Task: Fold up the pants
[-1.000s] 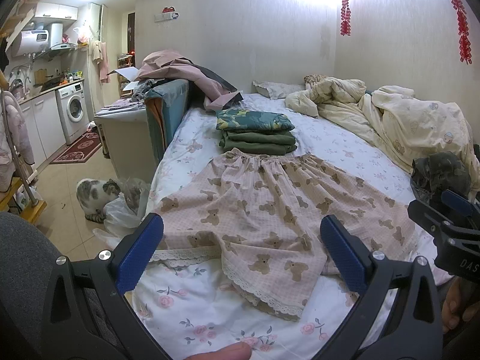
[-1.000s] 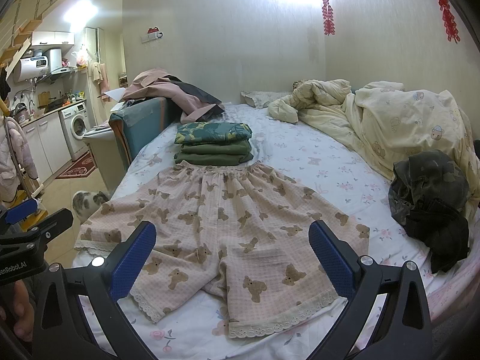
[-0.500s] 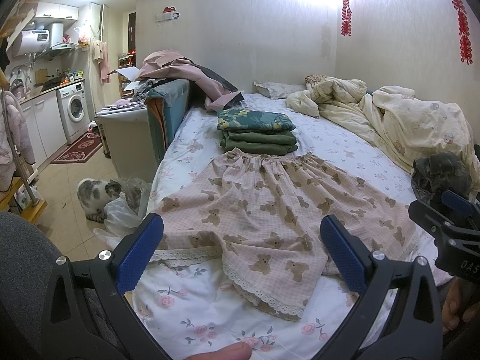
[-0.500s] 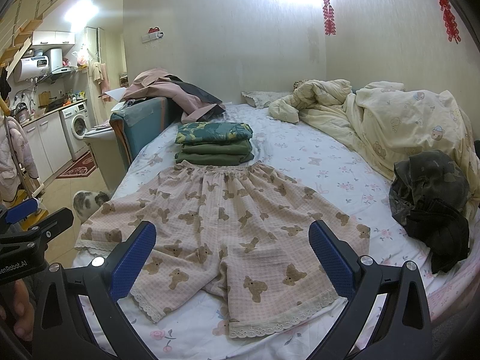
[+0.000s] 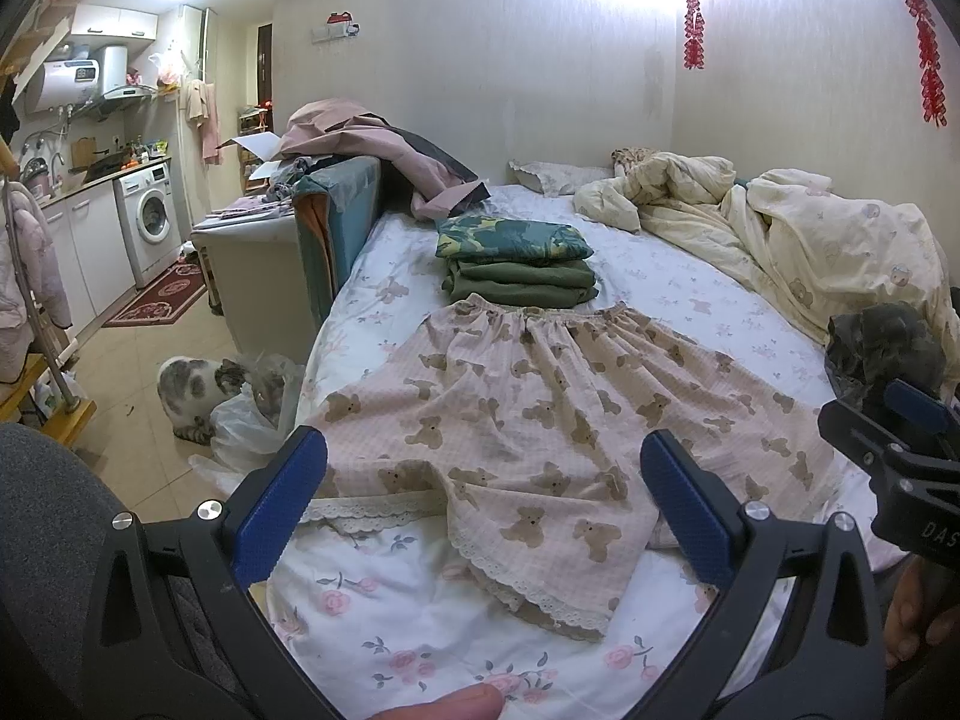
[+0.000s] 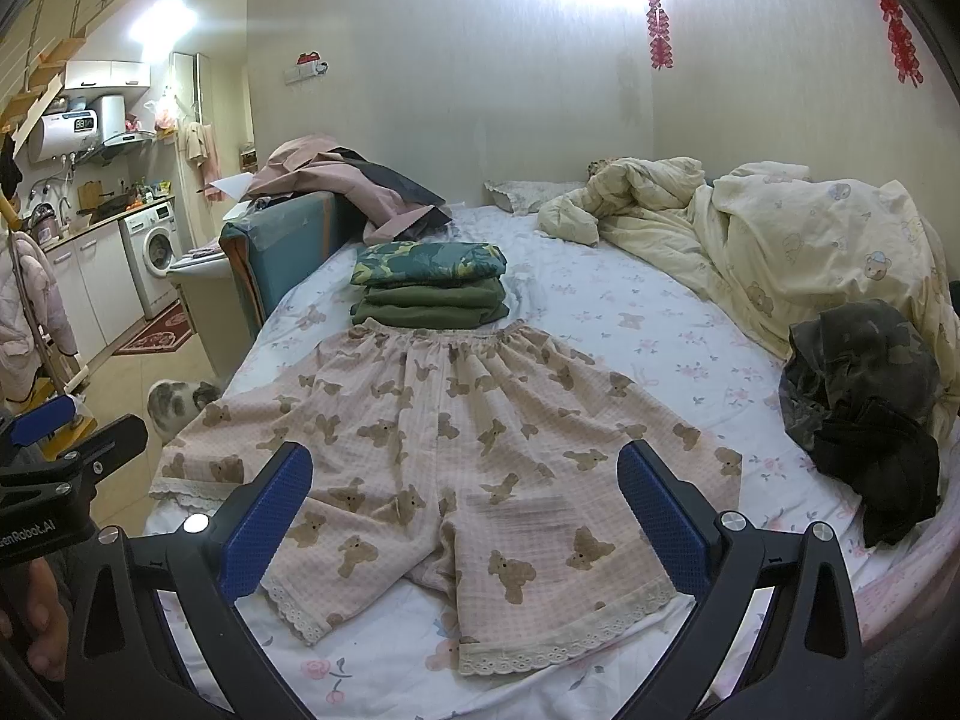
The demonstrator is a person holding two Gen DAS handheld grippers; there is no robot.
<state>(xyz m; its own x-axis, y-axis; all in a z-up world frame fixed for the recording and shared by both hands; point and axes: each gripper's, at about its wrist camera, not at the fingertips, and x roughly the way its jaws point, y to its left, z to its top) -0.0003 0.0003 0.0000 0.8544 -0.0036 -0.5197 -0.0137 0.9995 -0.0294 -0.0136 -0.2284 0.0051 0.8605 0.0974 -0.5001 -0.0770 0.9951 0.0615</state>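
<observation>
Right now I hold my left gripper (image 5: 483, 501) and right gripper (image 6: 465, 507) with fingers spread wide and nothing between them, above the hems of the pants (image 6: 444, 450), which lie flat on the bed (image 6: 630, 324), waistband touching a stack of folded clothes (image 6: 429, 291). From the right camera I read "enRobot.AI" on the left tool; from the left, "DAS" on the right one. Only the left camera shows the whole cat (image 5: 195, 387) at a plastic bag (image 5: 252, 420).
</observation>
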